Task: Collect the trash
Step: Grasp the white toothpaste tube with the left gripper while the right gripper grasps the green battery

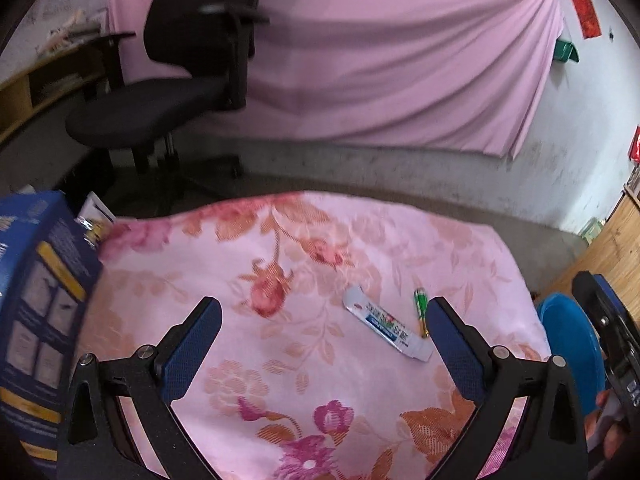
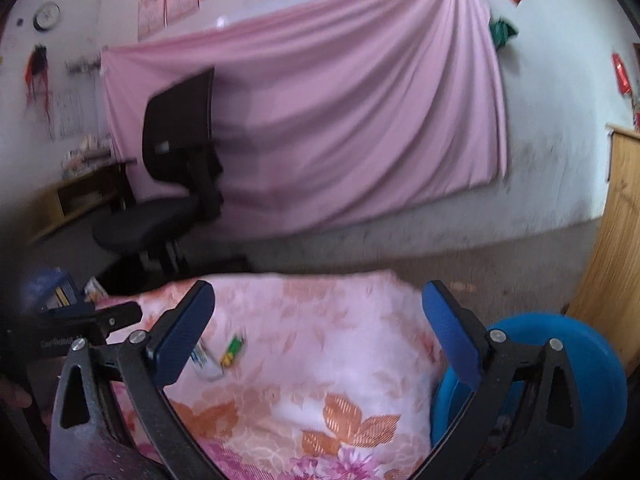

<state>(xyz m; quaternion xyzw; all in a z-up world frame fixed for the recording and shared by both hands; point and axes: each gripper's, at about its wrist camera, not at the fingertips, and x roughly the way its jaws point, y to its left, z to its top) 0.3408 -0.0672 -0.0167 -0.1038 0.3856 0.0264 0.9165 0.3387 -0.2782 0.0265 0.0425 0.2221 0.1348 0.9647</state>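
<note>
Two wrist cameras look over a table draped in a pink floral cloth (image 1: 304, 280), with a black office chair (image 1: 180, 60) and a pink sheet (image 1: 400, 60) pinned to the wall behind. The left gripper (image 1: 324, 320) has its jaws spread wide with nothing between them; the right gripper (image 2: 318, 312) is likewise wide apart and empty. Only the left view sharply shows the trash: a white toothpaste tube (image 1: 386, 328) lies flat on the cloth, its long axis running diagonally from upper left to lower right, cap end nearest the camera. Just beside it, to the right, a green battery (image 1: 421, 312) lies almost lengthwise away from the camera. In the right view both appear blurred, close to the left fingertip (image 2: 188, 320). The left view alone shows a blue printed box (image 1: 40, 300) at the table's left edge. The right view shows the blue bin (image 2: 560, 360) at the table's right more fully, plus a wall clock (image 2: 47, 15).
</note>
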